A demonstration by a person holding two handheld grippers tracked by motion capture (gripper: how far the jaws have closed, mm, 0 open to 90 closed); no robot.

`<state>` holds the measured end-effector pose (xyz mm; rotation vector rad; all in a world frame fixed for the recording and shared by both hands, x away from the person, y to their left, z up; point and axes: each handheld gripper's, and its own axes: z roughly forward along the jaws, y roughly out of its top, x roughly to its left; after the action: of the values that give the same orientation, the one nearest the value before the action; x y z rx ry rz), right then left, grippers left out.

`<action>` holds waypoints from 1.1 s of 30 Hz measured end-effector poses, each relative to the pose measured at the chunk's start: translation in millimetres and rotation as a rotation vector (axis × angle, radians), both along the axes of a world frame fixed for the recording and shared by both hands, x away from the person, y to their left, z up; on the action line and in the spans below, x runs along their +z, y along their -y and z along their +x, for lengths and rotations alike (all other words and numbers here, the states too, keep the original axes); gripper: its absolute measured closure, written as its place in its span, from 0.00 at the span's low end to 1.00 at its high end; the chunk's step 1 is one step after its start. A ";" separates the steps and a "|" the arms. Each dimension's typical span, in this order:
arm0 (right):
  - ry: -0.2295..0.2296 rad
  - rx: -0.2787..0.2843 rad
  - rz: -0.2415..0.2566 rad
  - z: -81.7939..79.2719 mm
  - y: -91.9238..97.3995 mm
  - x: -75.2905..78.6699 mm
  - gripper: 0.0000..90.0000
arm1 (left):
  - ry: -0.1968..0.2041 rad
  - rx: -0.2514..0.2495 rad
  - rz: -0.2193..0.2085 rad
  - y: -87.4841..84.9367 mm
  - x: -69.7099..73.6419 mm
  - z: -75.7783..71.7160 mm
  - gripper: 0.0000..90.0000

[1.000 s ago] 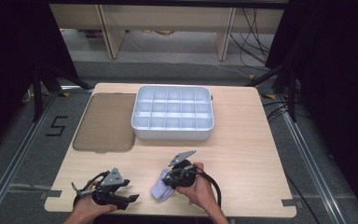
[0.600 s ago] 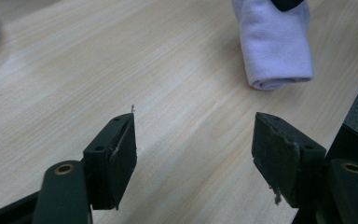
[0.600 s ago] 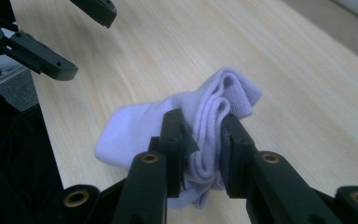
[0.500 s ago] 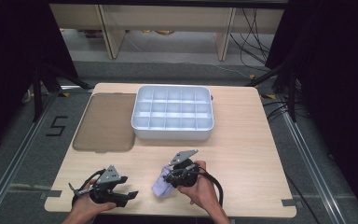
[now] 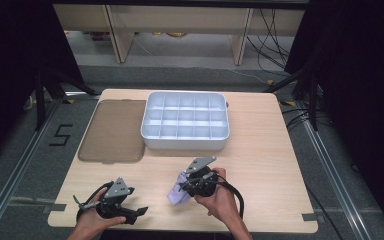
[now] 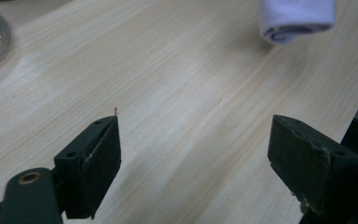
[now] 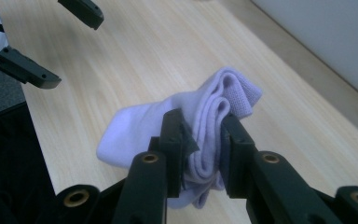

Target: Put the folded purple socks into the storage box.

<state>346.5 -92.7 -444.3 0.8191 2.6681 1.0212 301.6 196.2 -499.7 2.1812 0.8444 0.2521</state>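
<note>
A folded lavender sock (image 7: 135, 126) hangs in my right gripper (image 7: 203, 126), whose jaws are shut on its folded end. In the high view that right gripper (image 5: 185, 187) holds the sock (image 5: 176, 195) just above the table's front middle. My left gripper (image 5: 136, 214) lies near the front left edge, apart from the sock. Its jaws have just been opening, and they stand wide with nothing between them in the left gripper view (image 6: 196, 140), over bare wood. The sock (image 6: 296, 18) shows far off there at the top right.
A white compartment tray (image 5: 185, 142) stands at the table's middle back, its cells empty as far as I can see. A brown translucent lid (image 5: 112, 132) lies flat to its left. The table's front edge runs just below both hands.
The left gripper's jaws have spread wider. The right gripper has risen slightly with the sock in it.
</note>
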 end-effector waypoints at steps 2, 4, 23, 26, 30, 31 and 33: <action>0.008 0.000 0.000 1.2 2.8 3.5 0.83 | 0.000 -0.006 0.004 -0.7 -0.9 0.3 0.19; 0.017 -0.024 0.007 2.4 7.6 9.5 0.83 | -0.014 0.016 0.000 -0.8 -2.5 0.4 0.19; 0.048 -0.133 -0.005 28.6 43.9 41.2 0.83 | -0.010 0.005 0.005 0.7 -2.1 -0.7 0.20; 0.035 -0.151 -0.003 30.5 47.0 45.2 0.83 | -0.002 -0.017 0.018 0.2 -1.6 -0.1 0.20; 0.047 -0.154 0.001 33.0 48.7 46.0 0.83 | -0.014 0.005 0.005 0.8 -2.1 -0.9 0.20; 0.030 -0.162 -0.006 32.8 49.5 47.9 0.83 | -0.013 0.002 0.007 0.7 -2.2 -0.5 0.20; 0.037 -0.161 -0.008 34.1 49.8 48.7 0.83 | -0.019 0.000 0.000 1.0 -2.0 -0.9 0.20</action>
<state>380.6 -142.5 -395.6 0.9850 2.5260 0.9758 300.7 195.2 -501.7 2.1869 0.8543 0.2319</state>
